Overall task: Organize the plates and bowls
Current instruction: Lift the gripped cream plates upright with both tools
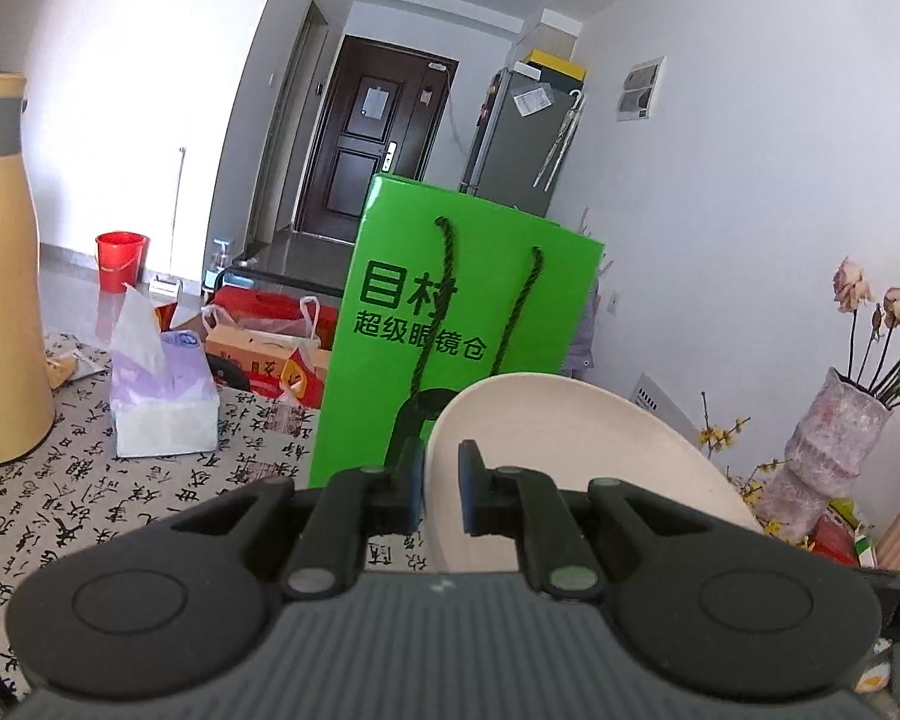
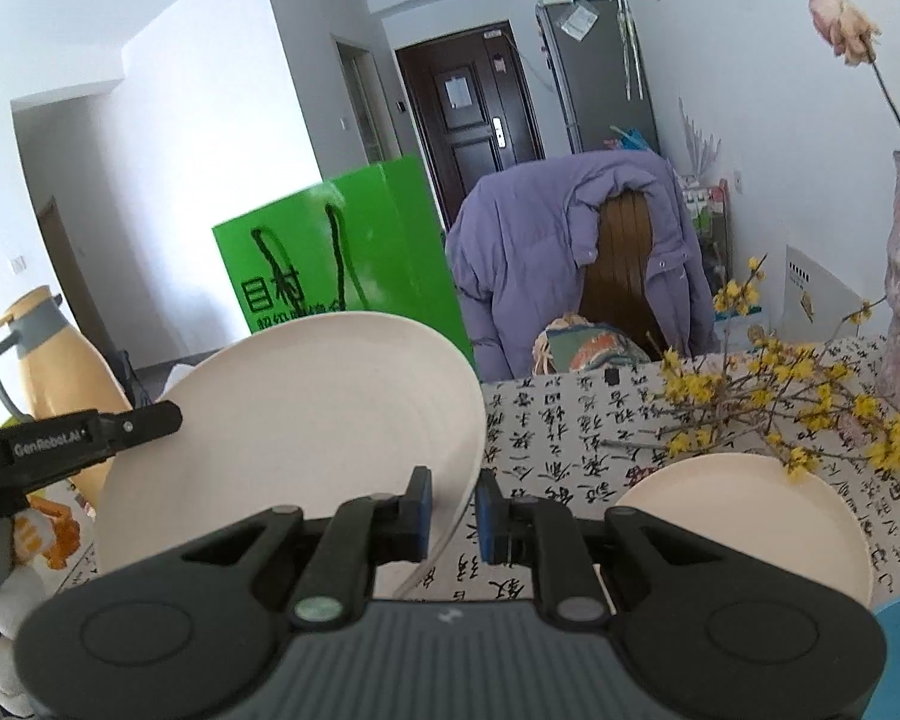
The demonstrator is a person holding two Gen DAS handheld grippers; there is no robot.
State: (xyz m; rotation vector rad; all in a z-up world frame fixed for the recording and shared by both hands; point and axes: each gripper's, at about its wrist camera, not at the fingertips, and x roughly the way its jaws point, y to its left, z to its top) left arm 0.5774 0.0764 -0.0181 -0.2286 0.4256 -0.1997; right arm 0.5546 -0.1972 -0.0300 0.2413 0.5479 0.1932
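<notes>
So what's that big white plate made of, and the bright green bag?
The plate looks like matte cream plastic or melamine, though it could be ceramic: thin rim, soft dull sheen, no glare. The green bag looks like glossy coated paper: crisp folded edges, flat stiff sides, printed characters and twisted cord handles.

in the left wrist view a tilted plate (image 1: 570,468) stands between the fingers (image 1: 411,480) and spreads to their right. a paper bag (image 1: 450,312) stands just behind the fingers, a tissue pack (image 1: 162,390) to their left, a vase (image 1: 822,450) far right. in the right wrist view a tilted plate (image 2: 294,438) sits left of the fingers (image 2: 421,510), its edge between them; another plate (image 2: 744,522) lies on the tablecloth (image 2: 558,420) to their right, under flower branches (image 2: 780,396).
</notes>
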